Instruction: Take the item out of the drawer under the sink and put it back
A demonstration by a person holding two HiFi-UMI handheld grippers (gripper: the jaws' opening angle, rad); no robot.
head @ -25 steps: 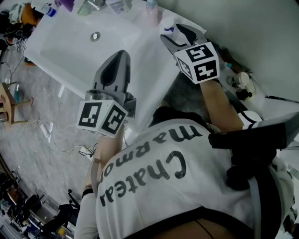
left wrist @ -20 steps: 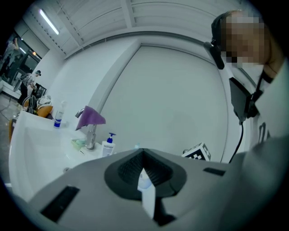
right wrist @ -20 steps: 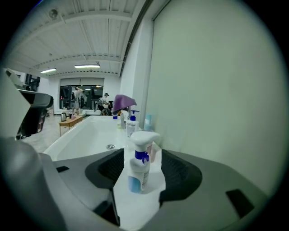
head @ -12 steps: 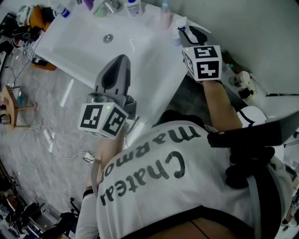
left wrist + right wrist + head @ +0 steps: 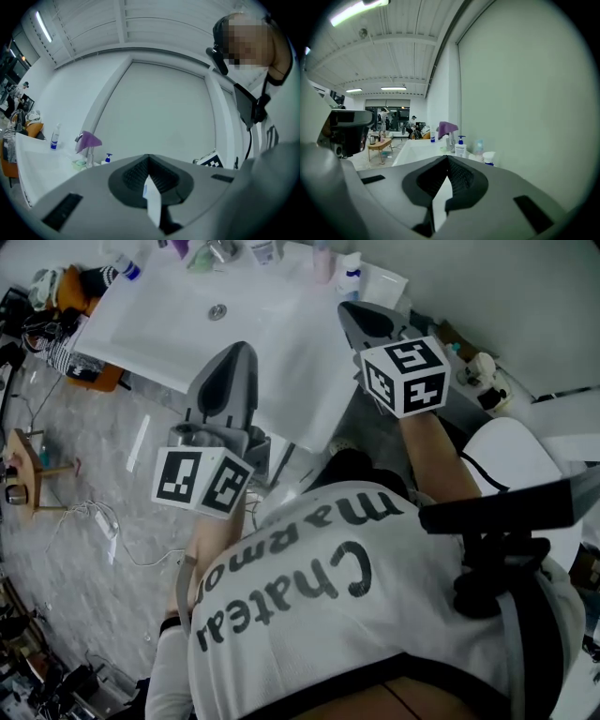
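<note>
Drawer and item show in none of the views; the drawer must lie well below both sets of fingers, hidden under the sink and behind the person's body, and whether it is open I cannot tell. The left gripper hangs with its fingertips over the near rim of the basin, jaws pressed together with nothing between them. The right gripper sits beside the sink's far corner; its jaws have just been closing and now meet tip to tip, also empty. Ahead of the right fingertips stand a purple cloth and a pump bottle at the back of the basin, and the left gripper's own view shows the same cloth off to the left of its fingers. The main risk, as I judge it, is the blind reach downward: a gripper could knock the sink's edge on its way under. Shut jaws would only bump the handle or the item, so they must part first. A careless swing by the right gripper could also topple the bottle.
</note>
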